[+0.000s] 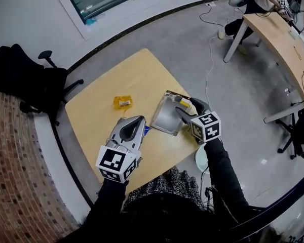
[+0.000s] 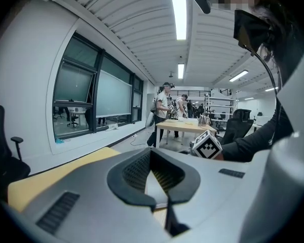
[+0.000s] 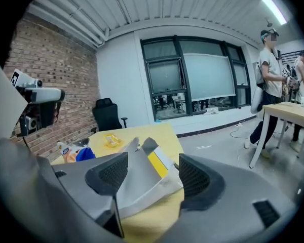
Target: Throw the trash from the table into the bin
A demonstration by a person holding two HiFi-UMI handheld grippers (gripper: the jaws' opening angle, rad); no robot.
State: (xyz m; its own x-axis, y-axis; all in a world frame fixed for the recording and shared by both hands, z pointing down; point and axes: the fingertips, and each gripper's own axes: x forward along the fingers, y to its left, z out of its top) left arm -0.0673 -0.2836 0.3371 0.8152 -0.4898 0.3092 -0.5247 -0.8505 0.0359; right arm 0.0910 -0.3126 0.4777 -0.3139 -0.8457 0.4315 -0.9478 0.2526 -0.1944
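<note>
My right hand-held gripper (image 3: 152, 173) wide open. Silver pouch (image 3: 137, 181) flat on worktop (image 1: 137, 75) between its jaws, not gripped. My left hand-held gripper (image 1: 140, 120) closed, nothing in it, blue packet (image 1: 147, 130) just beside it. Yellow wrapper (image 1: 122, 103) farther ahead.

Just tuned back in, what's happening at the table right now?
A person is clearing trash off the wooden table with a gripper in each hand. The right gripper is open, its jaws on either side of a flattened silver pouch with a yellow stripe, not yet pressing on it. The left gripper is shut and looks empty, over the table's near edge. A yellow wrapper and a blue-and-orange packet also lie on the table.
</note>
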